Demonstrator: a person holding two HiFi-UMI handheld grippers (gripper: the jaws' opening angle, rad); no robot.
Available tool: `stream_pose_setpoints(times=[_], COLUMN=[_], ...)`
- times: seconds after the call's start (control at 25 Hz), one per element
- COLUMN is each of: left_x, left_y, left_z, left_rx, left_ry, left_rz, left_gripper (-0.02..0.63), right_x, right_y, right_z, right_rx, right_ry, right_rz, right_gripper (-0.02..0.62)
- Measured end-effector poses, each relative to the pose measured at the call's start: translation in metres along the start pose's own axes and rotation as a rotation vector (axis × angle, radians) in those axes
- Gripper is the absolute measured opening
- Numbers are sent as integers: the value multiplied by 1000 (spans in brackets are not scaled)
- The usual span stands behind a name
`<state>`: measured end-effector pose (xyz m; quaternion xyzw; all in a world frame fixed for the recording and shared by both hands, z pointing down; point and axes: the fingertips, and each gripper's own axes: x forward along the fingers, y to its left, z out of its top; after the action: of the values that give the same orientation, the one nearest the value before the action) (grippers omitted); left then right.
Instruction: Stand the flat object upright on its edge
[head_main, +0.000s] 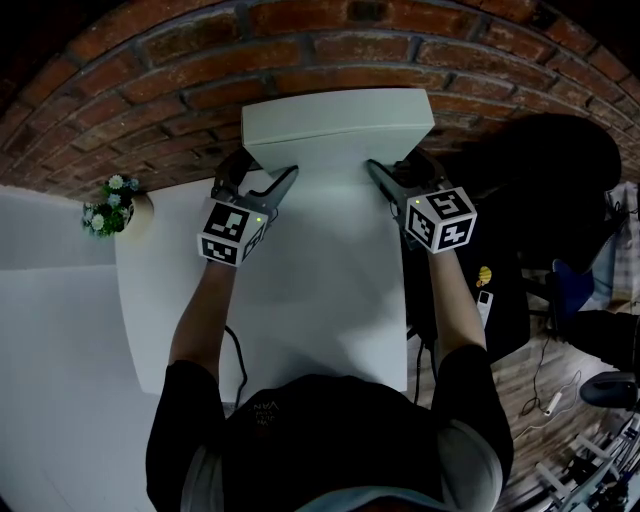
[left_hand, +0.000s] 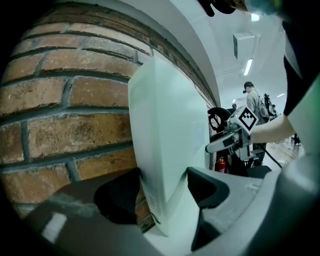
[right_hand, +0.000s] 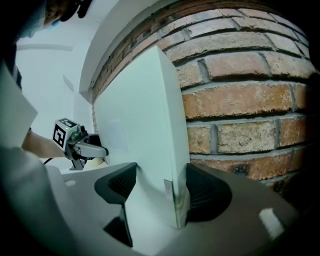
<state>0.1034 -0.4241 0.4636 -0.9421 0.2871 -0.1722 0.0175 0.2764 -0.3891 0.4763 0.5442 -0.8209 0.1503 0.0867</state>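
Note:
A flat white box (head_main: 338, 125) stands upright on its long edge at the far end of the white table (head_main: 330, 300), close to the brick wall (head_main: 200, 70). My left gripper (head_main: 262, 170) clamps the box's left end: in the left gripper view the box (left_hand: 170, 140) fills the gap and both dark pads (left_hand: 207, 187) touch its faces. At the right end my right gripper (head_main: 397, 165) holds it the same way. The right gripper view shows the box (right_hand: 140, 125) squeezed between both pads (right_hand: 122, 182). Its bottom edge rests on the table.
A small pot of flowers (head_main: 112, 208) sits at the table's left edge. A dark bag or chair (head_main: 560, 170) and cables lie on the floor to the right. A person (left_hand: 252, 100) stands far off in the room beyond.

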Motion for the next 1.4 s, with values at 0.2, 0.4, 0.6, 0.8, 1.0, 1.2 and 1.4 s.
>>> stream_pose_setpoints(times=[0.2, 0.4, 0.6, 0.8, 1.0, 1.2, 1.4], left_x=[5, 8, 11, 13, 11, 9, 4], left_y=[-1, -1, 2, 3, 2, -1, -2], left_z=[-1, -1, -2, -2, -2, -2, 0], left_rx=[-2, -2, -5, -12, -17, -53, -79], left_ry=[1, -3, 5, 18, 28, 20, 12], left_rz=[-3, 1, 24, 48, 72, 62, 55], left_gripper=[307, 307, 307, 308, 308, 308, 308], right_x=[1, 1, 3, 4, 4, 1, -4], right_y=[-5, -8, -10, -12, -13, -15, -12], right_z=[-3, -3, -2, -2, -3, -4, 4], right_rx=[19, 16, 23, 37, 64, 81, 94], right_ry=[-5, -17, -31, -45, -46, -45, -71], right_rz=[-3, -7, -16, -22, -46, -76, -79], right_gripper=[313, 313, 311, 311, 321, 344, 348])
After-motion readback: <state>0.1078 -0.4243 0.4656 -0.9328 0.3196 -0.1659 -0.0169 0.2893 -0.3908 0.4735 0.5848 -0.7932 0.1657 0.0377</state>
